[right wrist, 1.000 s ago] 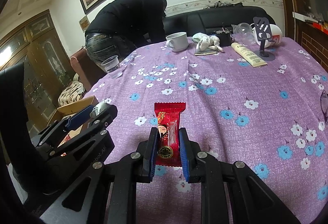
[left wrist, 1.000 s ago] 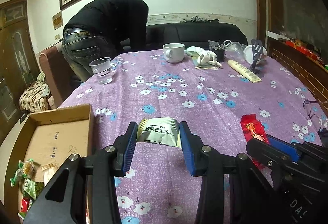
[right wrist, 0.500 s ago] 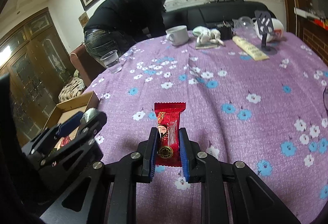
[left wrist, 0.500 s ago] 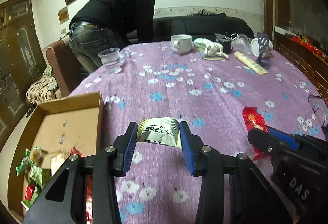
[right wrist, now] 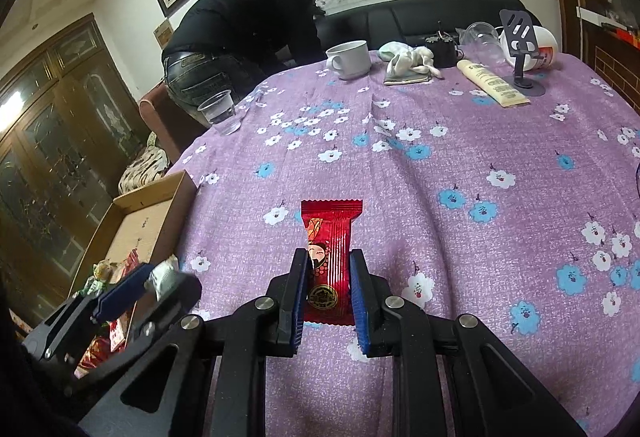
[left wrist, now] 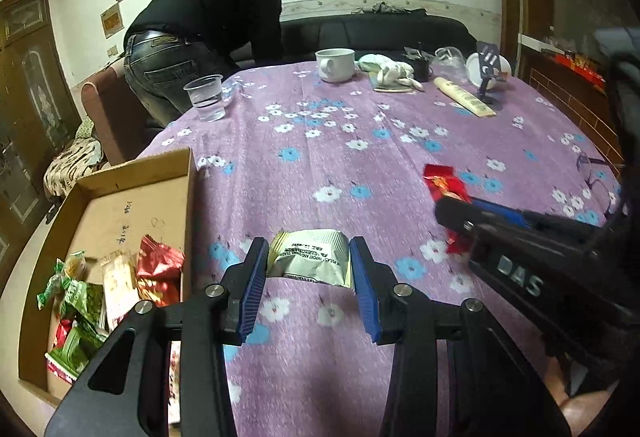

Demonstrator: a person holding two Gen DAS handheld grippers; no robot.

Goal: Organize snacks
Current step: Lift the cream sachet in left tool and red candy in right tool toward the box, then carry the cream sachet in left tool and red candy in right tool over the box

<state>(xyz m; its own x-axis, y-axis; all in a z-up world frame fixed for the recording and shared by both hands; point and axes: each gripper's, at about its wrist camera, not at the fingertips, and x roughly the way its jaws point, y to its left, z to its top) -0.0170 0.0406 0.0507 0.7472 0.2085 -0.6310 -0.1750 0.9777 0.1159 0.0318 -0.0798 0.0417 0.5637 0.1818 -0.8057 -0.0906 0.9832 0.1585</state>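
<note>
My left gripper (left wrist: pixel 308 261) is shut on a pale green snack packet (left wrist: pixel 310 255), held above the purple flowered tablecloth just right of the cardboard box (left wrist: pixel 120 173). Several green, red and white snack packets (left wrist: pixel 96 289) lie in the near end of that box. My right gripper (right wrist: pixel 328 277) is shut on a red snack bar (right wrist: pixel 330 241), which sticks out ahead of its blue pads over the cloth. In the left wrist view the red snack bar (left wrist: pixel 444 179) and the right gripper (left wrist: pixel 480 209) show at the right. The right wrist view has the left gripper (right wrist: pixel 152 281) at lower left, over the box (right wrist: pixel 148 209).
A person in black bends over beyond the table's far left corner (left wrist: pixel 200 21). On the far side stand a plastic cup of water (left wrist: pixel 206 97), a white mug (left wrist: pixel 335 64), a crumpled cloth (left wrist: pixel 390 71), a cream tube (left wrist: pixel 464 97) and a dark phone stand (left wrist: pixel 488 73).
My left gripper has carried the green packet leftward, close to the box, so more of the box and its packets shows. The right gripper has stayed nearly still with the red bar.
</note>
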